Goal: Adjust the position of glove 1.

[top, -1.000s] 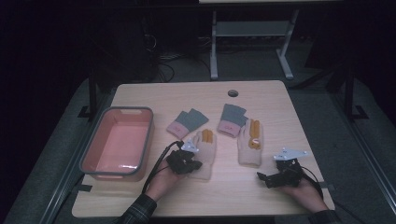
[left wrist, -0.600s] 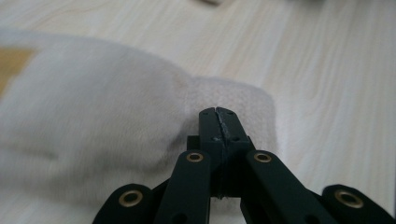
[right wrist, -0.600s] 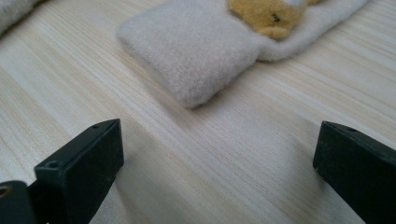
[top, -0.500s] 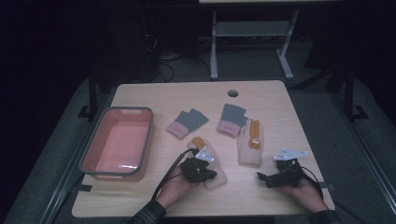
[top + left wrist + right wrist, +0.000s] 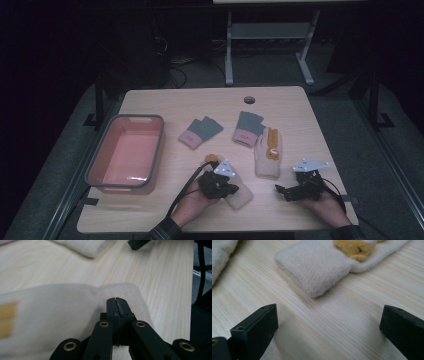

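The left gripper has its jaws pressed together, and in the left gripper view a thin fold of the cream sock looks pinched at their tips, though the cloth between them is hard to make out. From above, this gripper sits over the near end of that sock, which lies on the wooden table just right of the pink tub. The right gripper stands wide apart with nothing between its jaws, resting on the table near the matching cream sock with its orange bear patch.

Going left to right across the high view: the tub, a small pink-and-grey sock, the left hand's sock, a second pink-and-grey sock, the bear sock, then the right gripper.

The step in hand looks like moving the pinched sock, perhaps toward its partner or the tub. To do it well, I would keep the jaws firmly together, lift enough that the far end clears the table instead of dragging, and move slowly so the thin pinch does not slip. The open gripper could take the free end if the sock sags.
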The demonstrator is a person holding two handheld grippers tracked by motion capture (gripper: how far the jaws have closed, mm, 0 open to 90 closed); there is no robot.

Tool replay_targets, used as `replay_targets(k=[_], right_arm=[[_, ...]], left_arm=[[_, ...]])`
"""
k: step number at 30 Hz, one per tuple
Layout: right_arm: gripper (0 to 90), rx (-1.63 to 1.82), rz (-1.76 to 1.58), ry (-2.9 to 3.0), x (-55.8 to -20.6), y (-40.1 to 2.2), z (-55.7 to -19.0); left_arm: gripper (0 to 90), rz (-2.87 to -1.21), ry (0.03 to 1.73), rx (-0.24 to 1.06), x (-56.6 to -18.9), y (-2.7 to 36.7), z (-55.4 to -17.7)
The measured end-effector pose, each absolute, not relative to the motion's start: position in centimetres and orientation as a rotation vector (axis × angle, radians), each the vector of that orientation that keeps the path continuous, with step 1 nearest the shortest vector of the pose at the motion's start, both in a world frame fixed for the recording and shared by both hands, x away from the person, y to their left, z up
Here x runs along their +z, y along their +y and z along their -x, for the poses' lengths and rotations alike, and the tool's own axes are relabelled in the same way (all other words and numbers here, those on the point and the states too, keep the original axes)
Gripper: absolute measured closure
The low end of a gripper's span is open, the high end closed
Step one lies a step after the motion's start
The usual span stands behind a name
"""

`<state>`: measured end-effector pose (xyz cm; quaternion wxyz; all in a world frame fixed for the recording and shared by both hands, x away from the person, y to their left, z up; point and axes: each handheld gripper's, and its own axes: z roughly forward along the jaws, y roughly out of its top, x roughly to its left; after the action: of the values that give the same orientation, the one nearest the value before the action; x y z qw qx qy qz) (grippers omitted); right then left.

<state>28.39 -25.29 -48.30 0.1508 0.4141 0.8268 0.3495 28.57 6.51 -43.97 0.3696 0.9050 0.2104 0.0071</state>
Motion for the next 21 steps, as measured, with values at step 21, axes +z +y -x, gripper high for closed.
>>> replay_targets(k=[21], right_arm=[[1.5, 1.004, -1.182, 2.379, -48.3, -25.3, -28.4]], left_arm=[[62.4, -2.284, 0.759, 0.21, -44.9, 17.4, -28.2]])
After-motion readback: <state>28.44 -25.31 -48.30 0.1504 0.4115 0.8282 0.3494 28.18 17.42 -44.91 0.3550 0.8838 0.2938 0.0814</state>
